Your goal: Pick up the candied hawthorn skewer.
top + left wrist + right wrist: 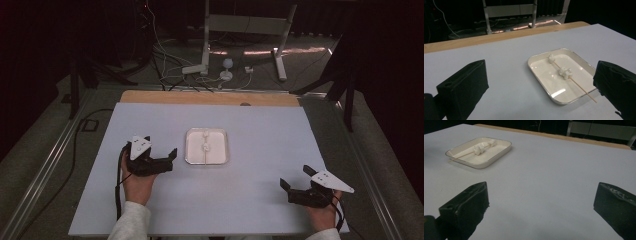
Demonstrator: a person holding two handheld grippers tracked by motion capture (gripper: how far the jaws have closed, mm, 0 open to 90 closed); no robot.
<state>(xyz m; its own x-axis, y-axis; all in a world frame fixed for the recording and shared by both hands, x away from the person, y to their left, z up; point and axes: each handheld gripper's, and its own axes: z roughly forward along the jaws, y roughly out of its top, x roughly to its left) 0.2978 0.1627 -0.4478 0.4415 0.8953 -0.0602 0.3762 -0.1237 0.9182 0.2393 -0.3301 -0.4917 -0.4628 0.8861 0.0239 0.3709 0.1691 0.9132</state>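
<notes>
White tray (189, 152) sits mid-table w/ a wooden skewer (579, 87) lying in it, two marshmallow bits (565, 72) threaded on, stick end poking over the near rim. Left gripper (159, 161) just beside the tray, jaws wide apart, nothing held. Right gripper (298, 186) well apart near the table's (265, 125) front-right, jaws also spread, empty.

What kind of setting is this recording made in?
Probably a lab or recording studio: dark surroundings, loose cables on the floor behind a white-topped table, and a metal stand. A tray sits mid-table.
</notes>
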